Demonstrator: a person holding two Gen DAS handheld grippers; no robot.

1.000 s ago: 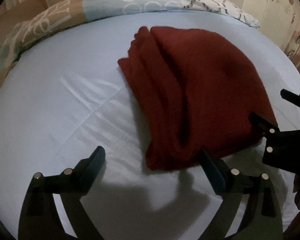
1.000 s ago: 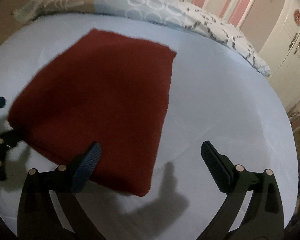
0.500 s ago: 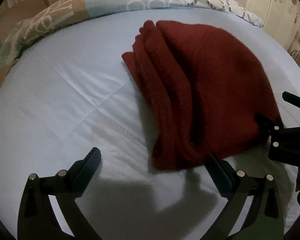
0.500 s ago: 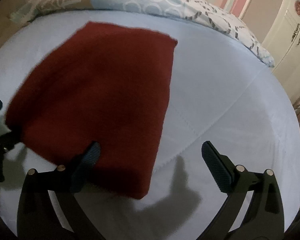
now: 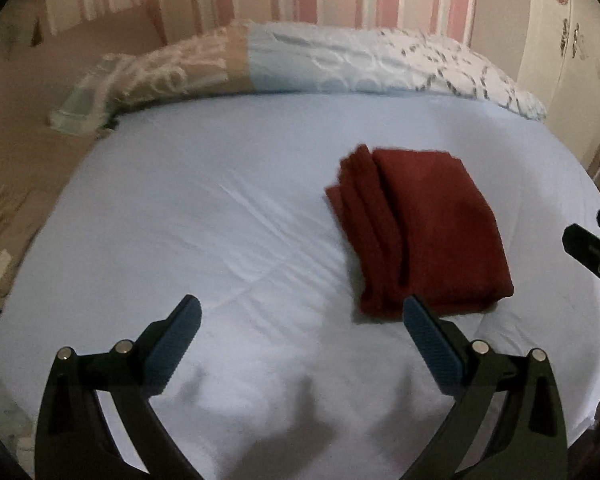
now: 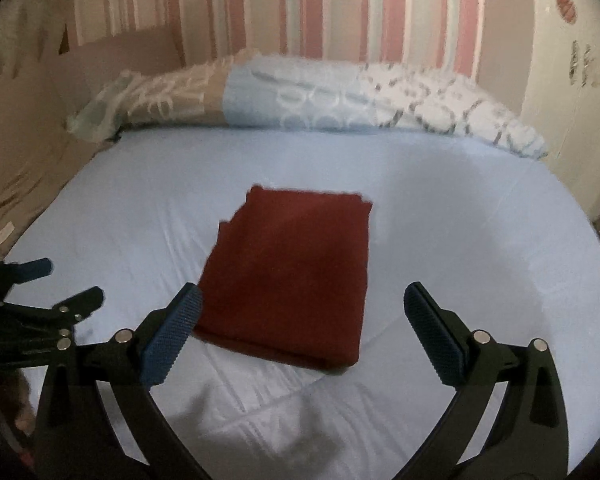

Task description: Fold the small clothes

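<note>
A dark red folded garment [image 5: 420,228] lies flat on the pale blue bed sheet [image 5: 204,208], with stacked fold edges along its left side. It also shows in the right wrist view [image 6: 292,272] as a neat rectangle. My left gripper [image 5: 300,344] is open and empty, held above the sheet, near and left of the garment. My right gripper [image 6: 300,332] is open and empty, held back above the garment's near edge. The right gripper's fingers [image 5: 588,244] show at the right edge of the left wrist view; the left gripper's fingers [image 6: 60,300] show at the left of the right wrist view.
A patterned pillow [image 5: 300,64] lies along the head of the bed against a striped wall [image 6: 340,12]. A white cupboard [image 5: 572,40] stands at the right. A brown bed surround [image 5: 16,160] runs along the left.
Both grippers have pulled back and up from the garment, which now looks smaller and farther off. The garment lies still, folded, with nothing touching it.
</note>
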